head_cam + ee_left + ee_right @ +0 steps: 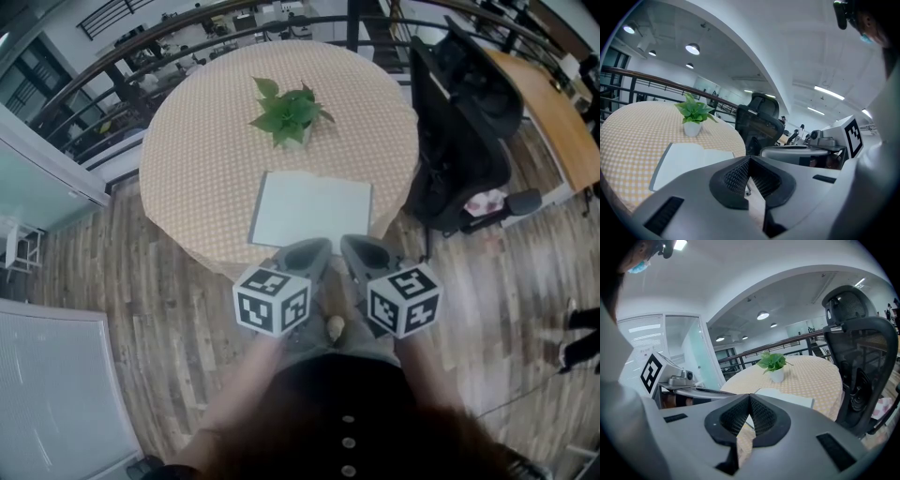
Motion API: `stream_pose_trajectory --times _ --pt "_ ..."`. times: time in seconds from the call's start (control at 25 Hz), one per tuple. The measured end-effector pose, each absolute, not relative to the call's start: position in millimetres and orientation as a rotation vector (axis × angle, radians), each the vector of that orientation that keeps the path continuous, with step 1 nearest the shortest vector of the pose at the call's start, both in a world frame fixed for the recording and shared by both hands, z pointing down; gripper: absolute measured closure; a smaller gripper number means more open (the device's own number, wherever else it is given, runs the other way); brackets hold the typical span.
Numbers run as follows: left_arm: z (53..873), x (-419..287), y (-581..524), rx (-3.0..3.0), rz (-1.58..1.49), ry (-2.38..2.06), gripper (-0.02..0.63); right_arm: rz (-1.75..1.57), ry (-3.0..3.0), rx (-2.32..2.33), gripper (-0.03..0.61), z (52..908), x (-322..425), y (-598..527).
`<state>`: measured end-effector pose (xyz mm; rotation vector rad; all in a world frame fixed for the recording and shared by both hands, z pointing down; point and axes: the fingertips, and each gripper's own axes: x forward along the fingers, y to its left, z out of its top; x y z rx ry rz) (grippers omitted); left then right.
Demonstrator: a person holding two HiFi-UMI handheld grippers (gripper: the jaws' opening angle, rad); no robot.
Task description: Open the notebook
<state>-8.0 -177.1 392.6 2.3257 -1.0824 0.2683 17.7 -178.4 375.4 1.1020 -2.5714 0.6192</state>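
Note:
The notebook [310, 209] lies flat on the near part of the round table [197, 169], white face up with a grey edge along its left side. It also shows in the left gripper view as the notebook [689, 159] and in the right gripper view as the notebook [787, 397]. My left gripper [314, 249] and right gripper [359, 247] hover side by side just short of the table's near edge, below the notebook and not touching it. The left gripper [749, 160] has its jaws shut with nothing in them. So does the right gripper [749, 397].
A small green plant in a white pot [289, 116] stands on the table beyond the notebook. A black office chair [464, 131] is close to the table's right side, with a wooden desk [553, 112] behind it. A railing [112, 66] curves past the far side.

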Motion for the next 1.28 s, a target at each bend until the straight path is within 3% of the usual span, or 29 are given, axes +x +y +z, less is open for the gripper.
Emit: stream_pose_trajectory --times 1.28 --pt "395.0 -32.4 -183.6 2.325 0.291 -1.009 0.604 0.629 -2.527 1.111 0.568 381.2 -5.7 -177.9"
